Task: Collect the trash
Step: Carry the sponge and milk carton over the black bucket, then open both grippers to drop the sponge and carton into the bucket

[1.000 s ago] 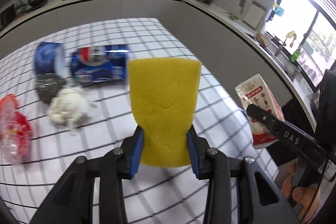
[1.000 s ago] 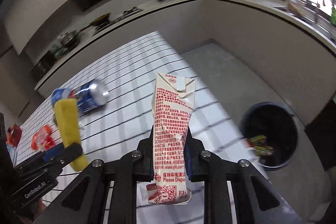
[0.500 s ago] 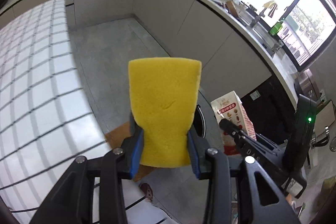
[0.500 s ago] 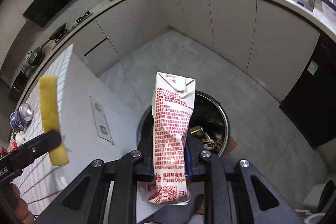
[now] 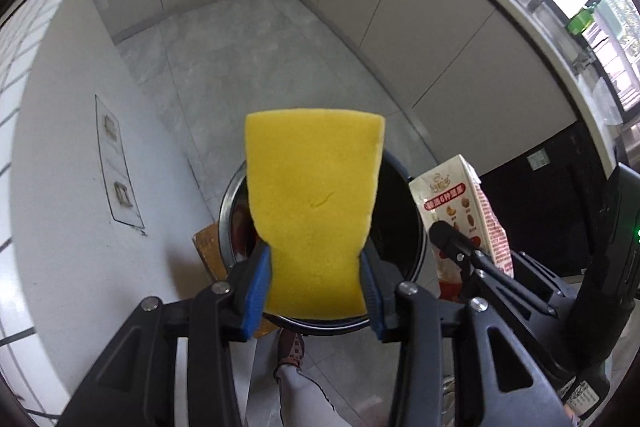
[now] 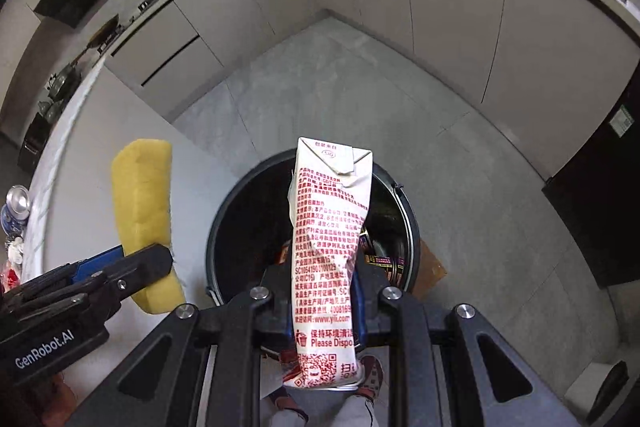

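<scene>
Both items hang over the open trash bin (image 6: 224, 227) on the floor, ready to drop: the left gripper (image 5: 316, 291) clamps the yellow sponge (image 5: 314, 211), and the right gripper (image 6: 322, 311) pinches the crumpled milk carton (image 6: 328, 247) directly above its mouth.

Much of the bin (image 5: 404, 227) opening is hidden by the sponge (image 5: 312, 211) at centre frame in the left view. In the right view, its contents are partly screened by the carton (image 6: 328, 247); the can (image 6: 16, 207) is cut off at the left edge.
</scene>
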Tool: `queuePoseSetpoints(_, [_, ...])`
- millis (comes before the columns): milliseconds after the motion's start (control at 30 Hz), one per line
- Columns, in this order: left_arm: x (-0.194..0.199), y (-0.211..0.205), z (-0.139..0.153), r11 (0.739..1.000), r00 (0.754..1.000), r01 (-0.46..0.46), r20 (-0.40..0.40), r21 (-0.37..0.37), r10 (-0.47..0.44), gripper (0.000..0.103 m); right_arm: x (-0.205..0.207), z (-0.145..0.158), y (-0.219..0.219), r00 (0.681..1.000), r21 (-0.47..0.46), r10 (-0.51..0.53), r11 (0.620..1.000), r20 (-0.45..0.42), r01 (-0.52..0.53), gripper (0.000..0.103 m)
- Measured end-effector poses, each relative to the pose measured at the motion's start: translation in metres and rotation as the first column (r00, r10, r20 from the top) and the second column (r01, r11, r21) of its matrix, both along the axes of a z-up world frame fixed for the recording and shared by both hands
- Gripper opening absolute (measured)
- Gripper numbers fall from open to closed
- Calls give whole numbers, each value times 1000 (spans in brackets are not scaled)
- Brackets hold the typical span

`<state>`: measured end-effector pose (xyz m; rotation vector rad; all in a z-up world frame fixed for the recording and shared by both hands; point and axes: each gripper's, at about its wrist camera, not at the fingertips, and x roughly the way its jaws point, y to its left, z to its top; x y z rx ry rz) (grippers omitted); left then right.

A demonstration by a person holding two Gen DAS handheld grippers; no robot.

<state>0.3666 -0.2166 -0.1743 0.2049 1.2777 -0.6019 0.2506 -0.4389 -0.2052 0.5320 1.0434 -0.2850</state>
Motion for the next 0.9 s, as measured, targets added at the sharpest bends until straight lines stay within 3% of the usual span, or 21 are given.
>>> queuePoseSetpoints(233, [7,-12,-22,998,998,-15,-64,64,19,53,14,-29,-5,999,27,14,1000,-47,-13,23])
queuePoseSetpoints(267, [8,-13,-23,998,997,-19,-69,65,23,58,17,-30,-4,999,19,11,1000,-53,-10,27])
queuePoseSetpoints(300, [8,-16,-24,997,997,-25,-73,73,31,64,19,-32,-5,998,22,11,1000,-61,-10,40])
queuePoseSetpoints(367, [11,-18,-24,995,995,-51,-78,90,58,69,23,-31,-5,998,18,-3,1000,-69,4,52])
queuePoseSetpoints(467, [16,-13,-23,993,991,-79,-98,87,87,77,23,-28,-10,998,13,-23,1000,-65,24,62])
queuePoseSetpoints(667, [9,-4,7,997,996,-69,-56,18,70,77,12,-3,-12,999,-11,-45,999,-5,45,62])
queuePoseSetpoints(900, [1,43,59,993,996,-91,6,-71,91,77,5,36,-2,996,-33,-55,998,71,58,62])
